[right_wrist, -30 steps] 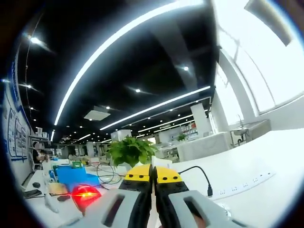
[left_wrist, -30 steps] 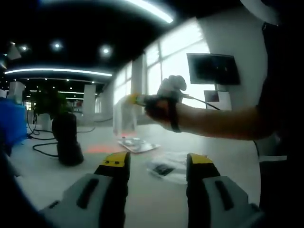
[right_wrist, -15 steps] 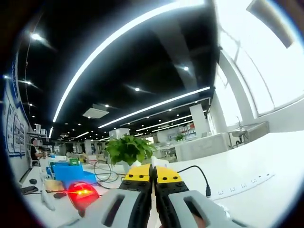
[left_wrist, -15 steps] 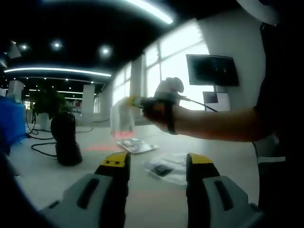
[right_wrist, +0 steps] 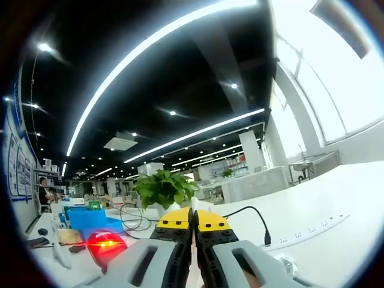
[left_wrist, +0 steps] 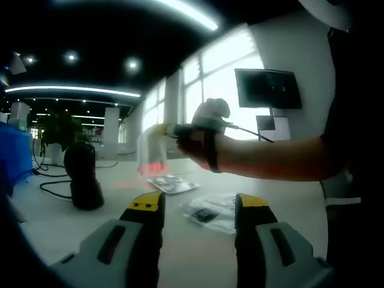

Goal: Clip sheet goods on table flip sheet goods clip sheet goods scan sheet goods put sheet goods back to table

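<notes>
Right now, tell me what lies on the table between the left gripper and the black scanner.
In the left gripper view, bare table lies between the left gripper and the scanner; the packets sit off to the other side.

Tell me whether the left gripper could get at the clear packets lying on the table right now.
Probably yes. The left gripper is open and empty, and the clear packets lie on the table just beyond its jaws, nothing between. The right gripper holds its sheet higher up.
</notes>
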Demonstrator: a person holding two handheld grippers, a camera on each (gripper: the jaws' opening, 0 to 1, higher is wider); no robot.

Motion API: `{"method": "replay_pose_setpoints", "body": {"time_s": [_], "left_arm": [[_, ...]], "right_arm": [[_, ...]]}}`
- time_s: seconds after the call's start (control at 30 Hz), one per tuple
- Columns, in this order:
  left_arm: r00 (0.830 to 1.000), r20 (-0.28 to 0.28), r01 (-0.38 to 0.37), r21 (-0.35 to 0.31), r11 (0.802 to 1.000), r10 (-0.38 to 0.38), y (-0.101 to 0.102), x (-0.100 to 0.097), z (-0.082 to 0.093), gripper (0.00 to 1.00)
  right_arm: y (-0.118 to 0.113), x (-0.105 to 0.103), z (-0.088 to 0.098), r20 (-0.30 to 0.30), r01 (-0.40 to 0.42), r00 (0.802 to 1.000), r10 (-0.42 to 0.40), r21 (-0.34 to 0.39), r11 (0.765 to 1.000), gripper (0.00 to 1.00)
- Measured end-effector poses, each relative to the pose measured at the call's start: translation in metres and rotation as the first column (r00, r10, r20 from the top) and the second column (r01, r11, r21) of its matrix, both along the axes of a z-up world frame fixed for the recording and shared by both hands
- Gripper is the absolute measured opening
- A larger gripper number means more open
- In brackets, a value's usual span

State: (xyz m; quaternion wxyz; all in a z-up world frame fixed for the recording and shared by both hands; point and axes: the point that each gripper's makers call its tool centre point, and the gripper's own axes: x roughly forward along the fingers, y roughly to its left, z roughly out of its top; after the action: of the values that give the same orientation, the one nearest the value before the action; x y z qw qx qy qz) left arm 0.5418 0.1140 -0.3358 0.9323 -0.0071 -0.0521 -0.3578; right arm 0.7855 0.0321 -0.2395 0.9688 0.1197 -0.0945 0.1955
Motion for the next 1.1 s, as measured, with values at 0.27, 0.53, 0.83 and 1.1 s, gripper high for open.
{"method": "replay_pose_setpoints", "body": {"time_s": [0.27,0.53,0.83,1.1], "left_arm": [[1.0,0.0,-0.001,0.0,1.0,0.001,0.0,0.0,0.0,0.39],[1.0,0.001,-0.004,0.005,1.0,0.004,0.0,0.0,0.0,0.39],[1.0,0.002,-0.01,0.014,1.0,0.01,0.0,0.001,-0.001,0.39],[1.0,0.0,-0.007,0.024,1.0,0.007,-0.002,0.001,-0.003,0.39]], "right_arm": [[0.005,-0.003,0.003,0.002,-0.013,1.0,0.013,-0.006,1.0,0.0],[-0.001,-0.013,0.021,0.004,-0.031,1.0,0.031,-0.002,1.0,0.0],[-0.012,-0.026,0.039,0.022,-0.046,0.999,0.048,-0.064,0.997,0.0],[-0.021,-0.037,0.042,0.016,-0.05,0.999,0.051,-0.07,0.996,0.0]]}}
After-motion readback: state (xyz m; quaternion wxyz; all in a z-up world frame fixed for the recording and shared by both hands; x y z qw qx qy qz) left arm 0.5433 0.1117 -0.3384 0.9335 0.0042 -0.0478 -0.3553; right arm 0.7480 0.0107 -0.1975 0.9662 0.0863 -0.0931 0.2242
